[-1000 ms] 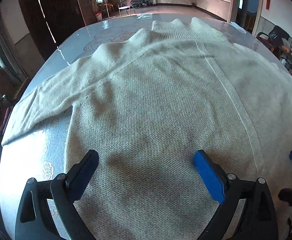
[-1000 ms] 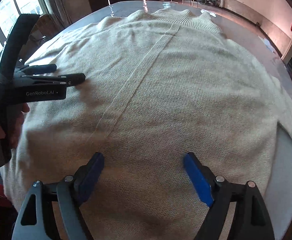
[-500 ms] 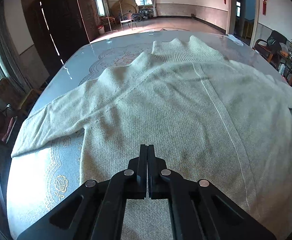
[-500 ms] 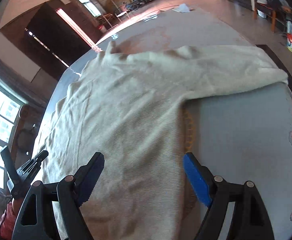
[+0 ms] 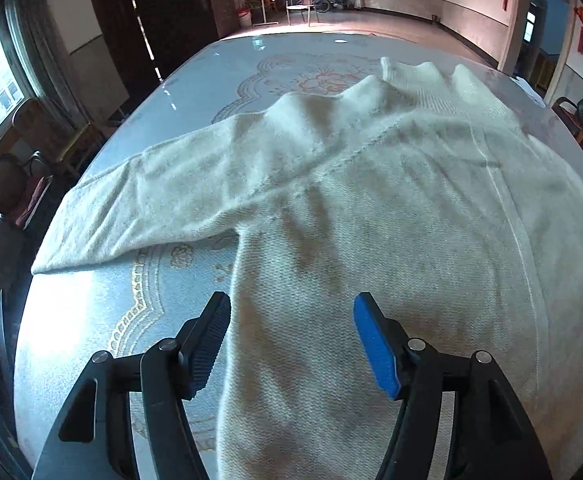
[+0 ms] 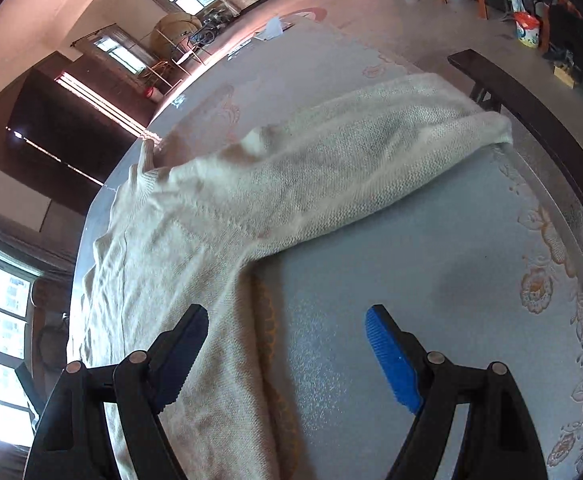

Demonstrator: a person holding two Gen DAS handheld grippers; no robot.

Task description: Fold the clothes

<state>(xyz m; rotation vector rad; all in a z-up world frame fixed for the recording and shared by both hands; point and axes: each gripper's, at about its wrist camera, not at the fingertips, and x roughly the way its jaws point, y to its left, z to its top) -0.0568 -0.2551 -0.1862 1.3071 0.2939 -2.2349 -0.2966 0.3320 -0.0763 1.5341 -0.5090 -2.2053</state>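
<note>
While the cream sweater (image 5: 371,208) lies spread flat on the patterned table (image 5: 195,92), sleeves stretched out to either side, the left gripper (image 5: 291,340) hangs over its side edge below one sleeve, jaws opening, nothing pinched. The right gripper (image 6: 287,356) hovers spread wide over the opposite side edge, one finger above knit, one above bare table.
</note>
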